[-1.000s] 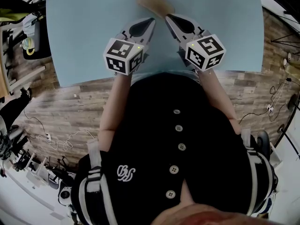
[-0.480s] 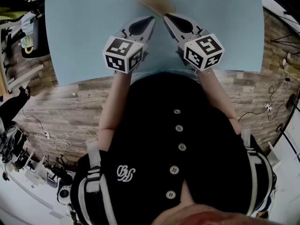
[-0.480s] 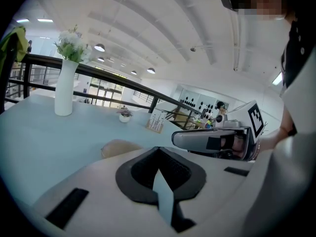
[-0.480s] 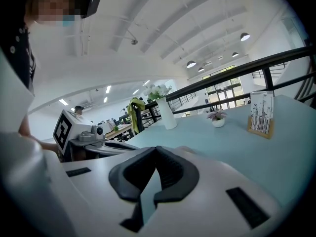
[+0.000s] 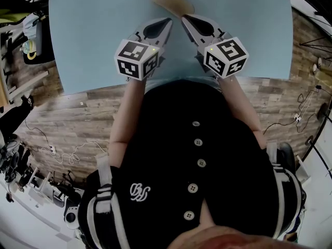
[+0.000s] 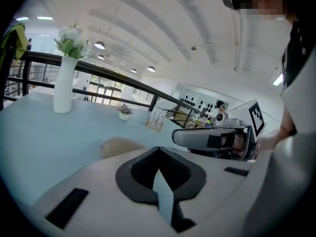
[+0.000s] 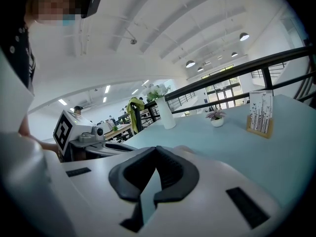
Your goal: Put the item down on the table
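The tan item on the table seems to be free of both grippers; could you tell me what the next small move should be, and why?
Probably draw both grippers back a little toward the body. The tan item already lies on the table, just beyond the tips. The left gripper and the right gripper are both shut with nothing between their jaws, so the putting down looks done.

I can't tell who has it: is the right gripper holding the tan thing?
No, the right gripper has its jaws shut on nothing, and the tan thing lies on the table ahead of it.
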Demonstrator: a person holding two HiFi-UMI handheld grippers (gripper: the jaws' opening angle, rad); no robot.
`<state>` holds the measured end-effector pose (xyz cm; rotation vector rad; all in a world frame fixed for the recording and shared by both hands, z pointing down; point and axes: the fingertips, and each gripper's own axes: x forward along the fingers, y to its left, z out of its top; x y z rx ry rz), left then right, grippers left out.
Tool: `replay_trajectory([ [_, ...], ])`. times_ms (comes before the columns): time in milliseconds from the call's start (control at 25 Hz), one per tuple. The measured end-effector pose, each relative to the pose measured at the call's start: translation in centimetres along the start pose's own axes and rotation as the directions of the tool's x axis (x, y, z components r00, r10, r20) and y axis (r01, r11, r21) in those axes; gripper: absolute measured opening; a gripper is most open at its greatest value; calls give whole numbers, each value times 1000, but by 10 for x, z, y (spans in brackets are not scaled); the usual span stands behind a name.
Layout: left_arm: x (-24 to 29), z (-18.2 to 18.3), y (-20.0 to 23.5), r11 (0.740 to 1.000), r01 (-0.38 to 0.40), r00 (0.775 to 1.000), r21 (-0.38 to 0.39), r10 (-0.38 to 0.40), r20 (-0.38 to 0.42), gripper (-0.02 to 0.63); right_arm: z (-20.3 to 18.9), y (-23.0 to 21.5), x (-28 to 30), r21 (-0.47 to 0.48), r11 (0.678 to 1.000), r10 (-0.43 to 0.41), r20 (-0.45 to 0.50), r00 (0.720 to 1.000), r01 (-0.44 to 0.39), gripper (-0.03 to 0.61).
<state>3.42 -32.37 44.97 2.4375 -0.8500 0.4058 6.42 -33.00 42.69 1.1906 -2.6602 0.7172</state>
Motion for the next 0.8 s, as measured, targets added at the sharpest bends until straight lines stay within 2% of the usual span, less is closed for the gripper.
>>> replay_trajectory([
  [280, 4, -4, 2, 1000, 12, 1000, -11, -12, -25, 9, -4, -3, 3, 5, 1000, 4, -13, 1000, -4, 12],
  [800, 3, -3, 5, 1000, 1, 1000, -14, -1, -22, 9, -3, -3, 3, 6, 1000, 2, -16, 1000, -2, 12],
])
